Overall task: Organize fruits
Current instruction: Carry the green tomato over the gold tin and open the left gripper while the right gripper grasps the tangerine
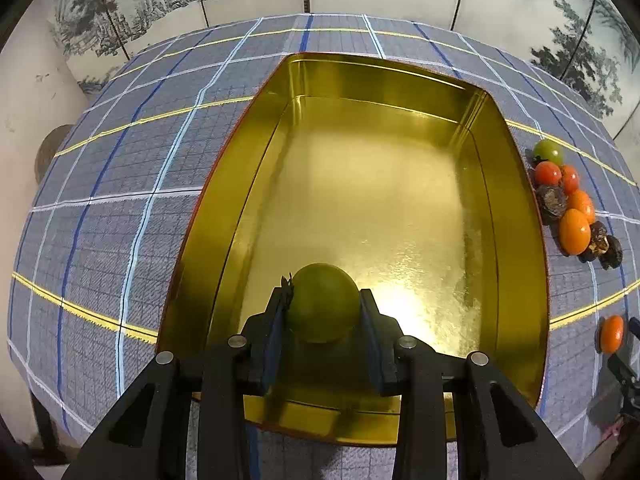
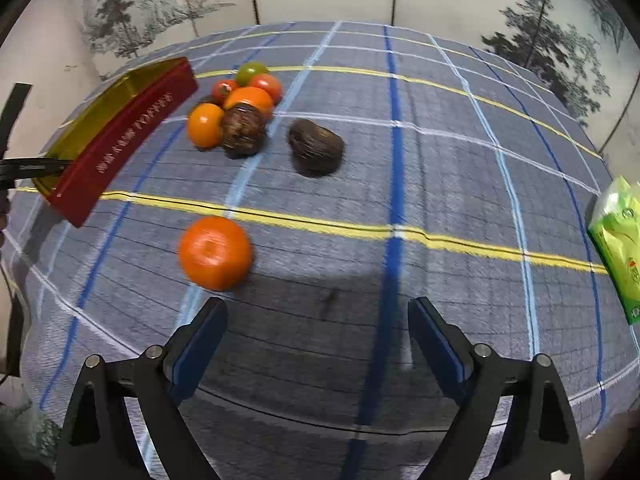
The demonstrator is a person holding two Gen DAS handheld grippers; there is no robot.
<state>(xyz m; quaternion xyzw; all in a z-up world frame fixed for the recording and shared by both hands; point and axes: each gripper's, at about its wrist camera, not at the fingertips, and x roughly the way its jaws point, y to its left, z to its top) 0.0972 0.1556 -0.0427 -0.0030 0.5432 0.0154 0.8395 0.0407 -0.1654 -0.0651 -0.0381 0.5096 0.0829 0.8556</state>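
Left wrist: your left gripper clamps a round green fruit, stem left, over the gold tin. Right gripper wide, empty; orange fruit ahead-left.

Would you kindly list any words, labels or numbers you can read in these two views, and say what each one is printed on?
Red outer side of the gold-lined metal tin: a row of pale lettering, too blurred and distorted to read.
Green plastic packet at the cloth's right edge: small printed marks, too small to read.
Left wrist view: no text visible on the tin's gold interior or the checked blue tablecloth.
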